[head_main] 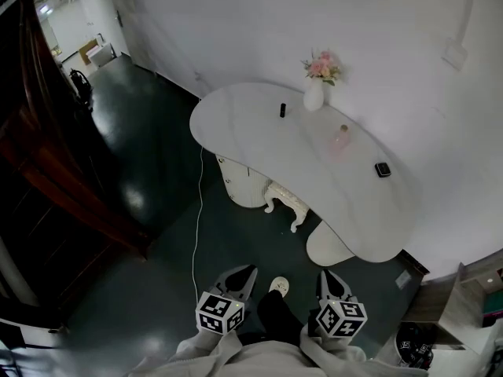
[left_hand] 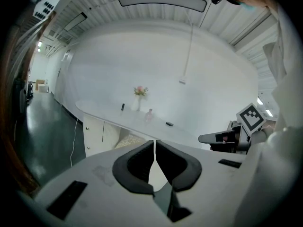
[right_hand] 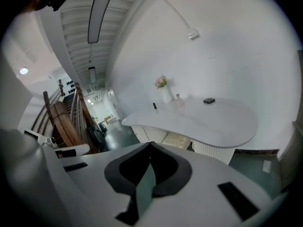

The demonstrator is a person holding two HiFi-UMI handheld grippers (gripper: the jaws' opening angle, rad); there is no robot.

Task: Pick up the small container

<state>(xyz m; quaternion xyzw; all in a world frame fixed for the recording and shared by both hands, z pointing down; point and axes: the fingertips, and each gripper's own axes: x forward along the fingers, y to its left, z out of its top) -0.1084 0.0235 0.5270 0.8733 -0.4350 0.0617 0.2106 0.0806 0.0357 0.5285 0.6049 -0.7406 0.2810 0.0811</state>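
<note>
Container point(head_main: 383, 170), a small flat dark box, lies on the white curved bench point(head_main: 259, 128) near its right end, close to the wall point(head_main: 377, 45) and apart from everything else on the top. Further left along the bench stand a pink bottle point(head_main: 343, 136), a white vase point(head_main: 313, 96) with pink flowers point(head_main: 322, 67), and a small dark tube point(head_main: 282, 110), each apart from the others. In the right gripper view the container point(right_hand: 209, 100) sits to the right of the bottle point(right_hand: 178, 101) and vase point(right_hand: 165, 95). Both tools are held low, near the person's body, well apart from the bench and over the dark floor point(head_main: 157, 163). The left tool point(head_main: 248, 270) is clenched, its pads meeting at the tips with nothing between them point(left_hand: 155, 142). The right tool point(head_main: 325, 275) is likewise clenched and empty, its tips together point(right_hand: 150, 144). A light shoe point(head_main: 278, 286) shows between the two tools. A thin white cable point(head_main: 196, 226) runs across the floor from under the bench.
</note>
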